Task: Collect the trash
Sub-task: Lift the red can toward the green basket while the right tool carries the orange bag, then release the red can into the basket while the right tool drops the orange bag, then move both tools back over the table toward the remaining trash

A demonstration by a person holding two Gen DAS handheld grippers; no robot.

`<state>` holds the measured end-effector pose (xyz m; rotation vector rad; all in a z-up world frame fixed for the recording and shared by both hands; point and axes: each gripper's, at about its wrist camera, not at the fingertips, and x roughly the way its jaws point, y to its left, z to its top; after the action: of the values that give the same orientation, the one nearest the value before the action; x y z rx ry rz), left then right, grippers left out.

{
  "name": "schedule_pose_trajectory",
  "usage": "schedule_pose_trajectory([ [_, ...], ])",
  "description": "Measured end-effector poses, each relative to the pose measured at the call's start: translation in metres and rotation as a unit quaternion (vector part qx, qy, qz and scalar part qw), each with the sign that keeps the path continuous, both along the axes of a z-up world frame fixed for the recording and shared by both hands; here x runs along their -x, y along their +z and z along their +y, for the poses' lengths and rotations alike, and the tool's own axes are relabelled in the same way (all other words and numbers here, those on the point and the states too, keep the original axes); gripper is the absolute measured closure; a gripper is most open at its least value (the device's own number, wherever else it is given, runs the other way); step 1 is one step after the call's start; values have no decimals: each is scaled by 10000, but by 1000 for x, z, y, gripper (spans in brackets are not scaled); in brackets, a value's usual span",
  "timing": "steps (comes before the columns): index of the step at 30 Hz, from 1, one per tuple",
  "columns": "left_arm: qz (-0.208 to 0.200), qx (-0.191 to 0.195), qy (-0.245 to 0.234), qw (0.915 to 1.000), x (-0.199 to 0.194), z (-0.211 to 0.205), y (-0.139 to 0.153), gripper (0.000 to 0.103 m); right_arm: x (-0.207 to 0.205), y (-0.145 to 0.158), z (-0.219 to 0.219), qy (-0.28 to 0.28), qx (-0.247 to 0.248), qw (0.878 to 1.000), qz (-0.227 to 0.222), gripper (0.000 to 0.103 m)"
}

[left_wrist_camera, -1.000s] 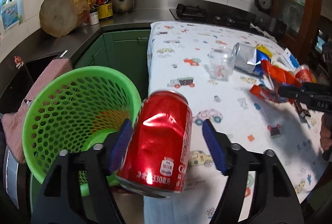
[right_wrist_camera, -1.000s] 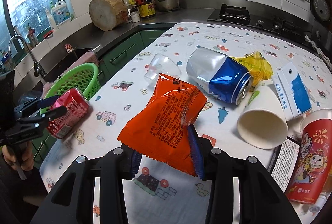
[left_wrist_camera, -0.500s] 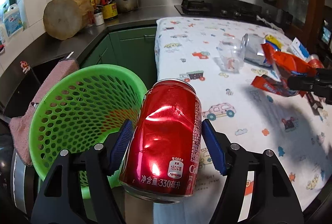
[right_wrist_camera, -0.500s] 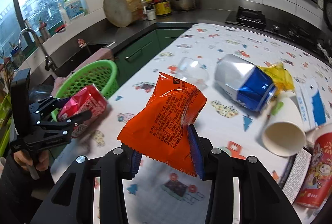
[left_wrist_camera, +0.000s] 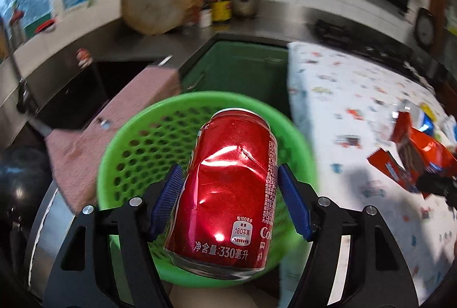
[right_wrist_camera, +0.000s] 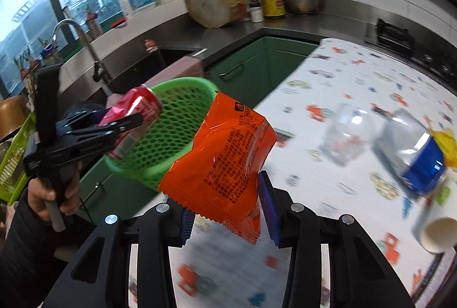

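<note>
A dented red soda can [left_wrist_camera: 228, 188] sits between the blue pads of my left gripper [left_wrist_camera: 228, 193], which is shut on it, right over the green mesh basket [left_wrist_camera: 137, 142]. In the right wrist view the same red can [right_wrist_camera: 131, 119] hangs at the rim of the green basket [right_wrist_camera: 171, 136], held by the left gripper [right_wrist_camera: 125, 122]. My right gripper [right_wrist_camera: 225, 211] is shut on an orange snack packet [right_wrist_camera: 225, 159], lifted above the table's left edge. That orange packet [left_wrist_camera: 420, 153] also shows at the right of the left wrist view.
On the patterned tablecloth [right_wrist_camera: 342, 85] lie a clear plastic cup [right_wrist_camera: 345, 133], a blue-and-silver can [right_wrist_camera: 414, 153], a yellow wrapper [right_wrist_camera: 445, 142] and a paper cup [right_wrist_camera: 437, 231]. A pink towel [left_wrist_camera: 122, 119] hangs by the sink [right_wrist_camera: 137, 71]. A person's hand [right_wrist_camera: 51, 199] grips the left handle.
Both grippers swung left toward the basket. The red can went from beside the table edge to over the basket's mouth. The orange packet travelled from mid-table to the table's left edge.
</note>
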<state>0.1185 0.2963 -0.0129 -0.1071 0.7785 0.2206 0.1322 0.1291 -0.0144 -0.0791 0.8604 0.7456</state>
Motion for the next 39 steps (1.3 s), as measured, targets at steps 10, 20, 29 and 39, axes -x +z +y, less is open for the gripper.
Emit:
schedule_pose_trajectory([
  [10,11,380,592,9975,6,48,-9,24,-12,-5,66,530,-229,9975,396,63],
  [20,-328,681,1028,9918,47,67,-3,20,-18,-23,124,840,-301,9937,681,63],
  [29,-427,752,1123,9899,64,68,1,18,-15,-22,131,937,-550,9918,677,30],
  [39,-576,717,770,9928,60,29,21,17,-4,4,54,373,-198,9991,50,26],
])
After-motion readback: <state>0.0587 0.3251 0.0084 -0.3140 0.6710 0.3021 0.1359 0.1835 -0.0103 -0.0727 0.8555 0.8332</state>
